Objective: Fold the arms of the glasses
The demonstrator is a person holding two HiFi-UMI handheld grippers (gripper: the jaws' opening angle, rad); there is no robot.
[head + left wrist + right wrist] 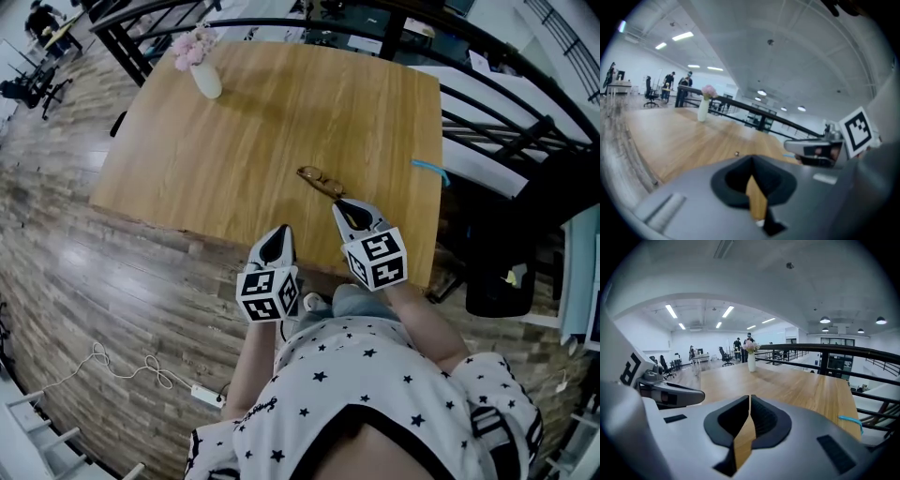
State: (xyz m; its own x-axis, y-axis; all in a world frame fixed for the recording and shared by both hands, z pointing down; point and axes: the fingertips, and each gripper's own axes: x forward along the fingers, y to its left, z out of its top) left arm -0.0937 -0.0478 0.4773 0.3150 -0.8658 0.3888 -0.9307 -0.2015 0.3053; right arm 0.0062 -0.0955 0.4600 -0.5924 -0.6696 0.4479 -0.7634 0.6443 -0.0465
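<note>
Glasses [321, 180] lie on the table [234, 141] near its front edge, just beyond the right gripper [339, 204] and not touched by it. Right gripper jaws are closed on nothing. Left gripper [284, 230] is also closed and empty, and hangs over the table edge close to the person's body. Both are held clear of the glasses, so likely no fold is under way. Glasses look compact, maybe arms in, but they're too small to tell. A vase [204, 75] stands at the far corner, well apart.

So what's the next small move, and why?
Probably open the right hand-held gripper and ease it toward the glasses: they lie on the table just ahead of it, and its jaws are shut on nothing. Whether their arms are already folded is too small to tell.
</note>
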